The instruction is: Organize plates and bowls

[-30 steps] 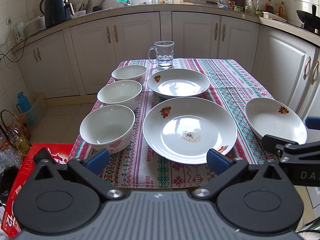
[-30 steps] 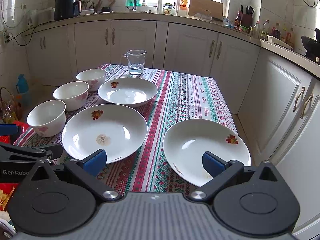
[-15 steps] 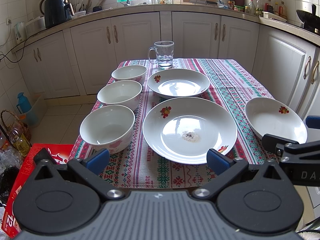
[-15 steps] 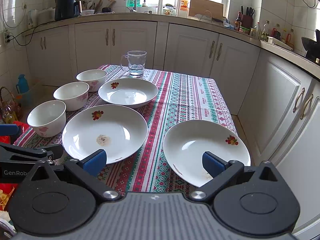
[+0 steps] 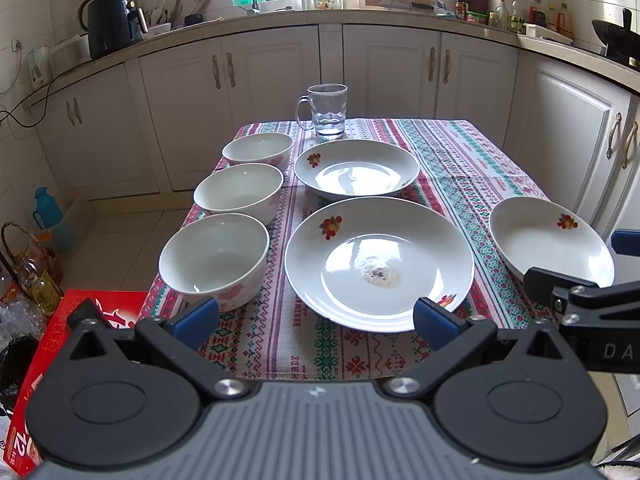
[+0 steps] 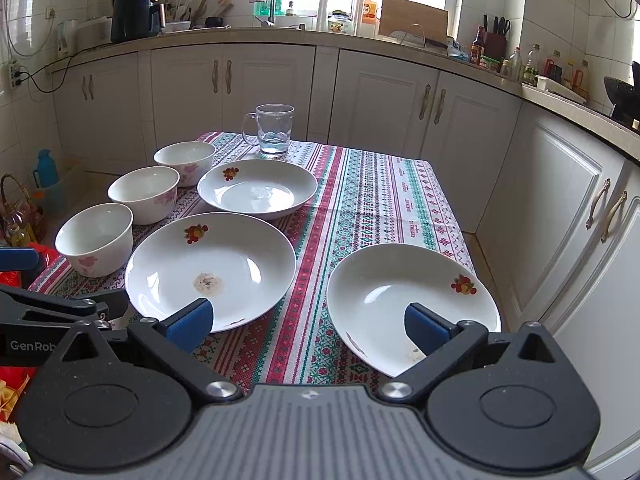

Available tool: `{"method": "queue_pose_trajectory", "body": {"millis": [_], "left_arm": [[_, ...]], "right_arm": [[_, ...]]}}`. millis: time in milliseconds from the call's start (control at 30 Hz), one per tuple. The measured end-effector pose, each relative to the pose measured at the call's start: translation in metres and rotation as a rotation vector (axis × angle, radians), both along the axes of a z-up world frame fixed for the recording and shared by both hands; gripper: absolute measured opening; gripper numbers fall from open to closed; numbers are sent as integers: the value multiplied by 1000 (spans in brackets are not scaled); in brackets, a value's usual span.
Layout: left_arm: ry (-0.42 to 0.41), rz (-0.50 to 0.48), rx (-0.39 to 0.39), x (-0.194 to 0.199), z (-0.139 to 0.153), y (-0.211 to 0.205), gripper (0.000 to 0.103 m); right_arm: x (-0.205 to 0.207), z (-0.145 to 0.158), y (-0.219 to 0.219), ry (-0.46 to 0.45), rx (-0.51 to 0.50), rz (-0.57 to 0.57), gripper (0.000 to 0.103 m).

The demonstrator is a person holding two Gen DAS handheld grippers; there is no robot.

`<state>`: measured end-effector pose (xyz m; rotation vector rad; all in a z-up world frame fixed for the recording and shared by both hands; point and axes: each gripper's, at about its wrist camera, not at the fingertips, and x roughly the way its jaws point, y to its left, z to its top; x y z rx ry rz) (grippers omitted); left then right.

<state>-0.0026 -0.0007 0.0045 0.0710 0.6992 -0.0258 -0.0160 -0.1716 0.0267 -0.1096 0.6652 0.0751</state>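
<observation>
Three white bowls stand in a row on the table's left side: near (image 5: 214,258), middle (image 5: 239,192), far (image 5: 258,151). A large plate (image 5: 378,260) with a crumb stain lies in the middle, a deep plate (image 5: 356,168) behind it, and another deep plate (image 5: 550,246) at the near right. My left gripper (image 5: 316,322) is open and empty, at the table's near edge before the large plate. My right gripper (image 6: 306,326) is open and empty, between the large plate (image 6: 210,268) and the right deep plate (image 6: 412,304).
A glass mug (image 5: 326,110) stands at the table's far end. The patterned tablecloth (image 5: 460,160) covers the table. A red box (image 5: 40,360) and bottles sit on the floor at left. White cabinets (image 5: 560,128) line the back and right.
</observation>
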Motion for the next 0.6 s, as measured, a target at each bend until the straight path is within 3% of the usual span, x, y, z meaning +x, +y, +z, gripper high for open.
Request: {"method": "queue_pose_trajectory", "body": {"millis": [367,600], "left_arm": [[-4,-38,-1,7,2,-2,102],[-68,-87,26,14,11,-8,102]], "right_arm": [[2,0,-2,-11,-5,16,103],[4,4,-12,-48,-27,39,103]]}}
